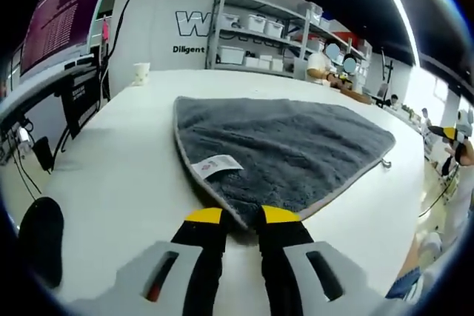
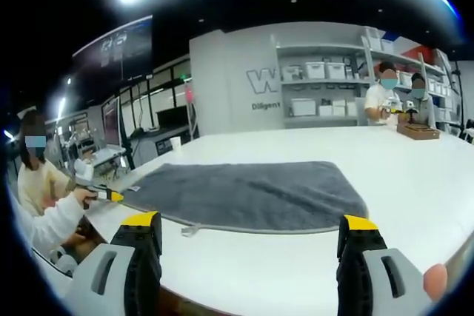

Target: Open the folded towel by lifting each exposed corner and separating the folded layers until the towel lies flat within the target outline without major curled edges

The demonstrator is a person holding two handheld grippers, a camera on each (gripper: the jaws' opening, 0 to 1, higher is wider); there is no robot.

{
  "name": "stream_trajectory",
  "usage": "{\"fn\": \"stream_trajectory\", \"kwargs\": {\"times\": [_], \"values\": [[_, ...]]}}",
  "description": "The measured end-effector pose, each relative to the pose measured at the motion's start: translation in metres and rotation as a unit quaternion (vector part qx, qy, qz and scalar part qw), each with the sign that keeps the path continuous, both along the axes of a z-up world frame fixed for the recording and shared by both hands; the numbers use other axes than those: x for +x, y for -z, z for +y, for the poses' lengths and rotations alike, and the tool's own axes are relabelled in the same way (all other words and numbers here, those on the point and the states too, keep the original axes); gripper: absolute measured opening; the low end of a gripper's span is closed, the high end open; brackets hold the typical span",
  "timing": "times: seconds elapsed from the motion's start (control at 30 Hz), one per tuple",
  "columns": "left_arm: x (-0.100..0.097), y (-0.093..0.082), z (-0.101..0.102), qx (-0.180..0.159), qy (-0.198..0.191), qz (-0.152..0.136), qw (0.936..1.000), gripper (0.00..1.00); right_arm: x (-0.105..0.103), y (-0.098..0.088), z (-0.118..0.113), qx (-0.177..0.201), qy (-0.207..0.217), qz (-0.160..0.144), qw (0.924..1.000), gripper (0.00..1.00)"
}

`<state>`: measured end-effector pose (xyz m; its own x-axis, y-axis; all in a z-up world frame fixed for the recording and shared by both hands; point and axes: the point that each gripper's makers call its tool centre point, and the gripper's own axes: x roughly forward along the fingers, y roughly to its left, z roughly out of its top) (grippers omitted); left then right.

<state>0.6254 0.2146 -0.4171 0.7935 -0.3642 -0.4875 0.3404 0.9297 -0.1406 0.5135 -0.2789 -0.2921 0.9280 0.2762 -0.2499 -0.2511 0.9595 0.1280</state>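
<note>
The grey towel (image 1: 289, 146) lies on the white table (image 1: 126, 175), its long axis running across the right gripper view. The left gripper (image 1: 242, 217) pinches the towel's near corner, beside the white label (image 1: 216, 166). The right gripper (image 2: 250, 221) hangs released (jaws wide). Shelves (image 2: 326, 90) behind hold white bins (image 2: 303, 106); contents hidden.
</note>
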Motion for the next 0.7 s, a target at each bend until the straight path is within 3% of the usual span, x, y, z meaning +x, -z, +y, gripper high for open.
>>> {"fn": "stream_trajectory", "kwargs": {"times": [0.23, 0.7], "values": [[0.0, 0.001, 0.003, 0.005, -0.002, 0.001, 1.0, 0.07, 0.0, 0.001, 0.0, -0.001, 0.0, 0.002, 1.0, 0.98], [-0.005, -0.001, 0.023, 0.008, -0.022, 0.016, 0.9996, 0.05, 0.0, 0.001, 0.0, -0.002, 0.0, 0.003, 1.0, 0.99]]}}
